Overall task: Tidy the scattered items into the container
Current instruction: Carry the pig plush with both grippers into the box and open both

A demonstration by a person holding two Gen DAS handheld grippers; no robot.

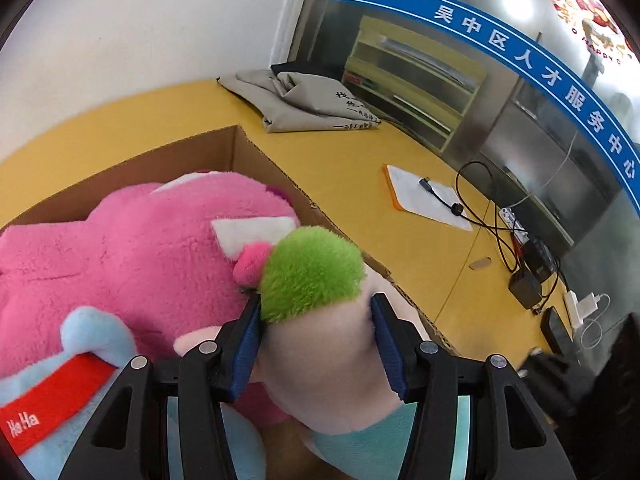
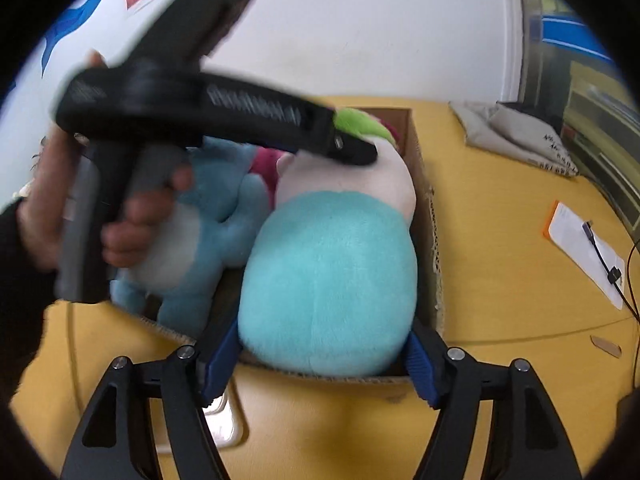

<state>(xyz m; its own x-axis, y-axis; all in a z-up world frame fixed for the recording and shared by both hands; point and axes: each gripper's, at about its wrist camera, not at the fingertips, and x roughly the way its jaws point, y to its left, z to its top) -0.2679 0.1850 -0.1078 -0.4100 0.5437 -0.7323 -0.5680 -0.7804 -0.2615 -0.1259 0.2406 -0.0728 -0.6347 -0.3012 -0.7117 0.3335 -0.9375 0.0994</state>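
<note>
A cardboard box (image 1: 256, 160) on the yellow table holds a pink plush (image 1: 140, 240) and a light-blue plush with a red "HaHa" band (image 1: 52, 400). A plush with green hair, cream head and turquoise body (image 1: 316, 320) lies in the box at its right side. My left gripper (image 1: 316, 340) is shut on its cream head. In the right wrist view the box (image 2: 434, 240) shows this plush (image 2: 332, 280), the blue plush (image 2: 208, 216) and the left gripper's body (image 2: 200, 116) above them. My right gripper (image 2: 320, 364) has its jaws wide on either side of the turquoise body.
A folded grey cloth (image 1: 308, 100) lies at the table's far corner. A white pad with orange edge (image 1: 424, 196) and black cables (image 1: 480, 208) lie to the right, with chargers (image 1: 528, 280) at the table edge. A white object (image 2: 228, 420) lies near the box's front.
</note>
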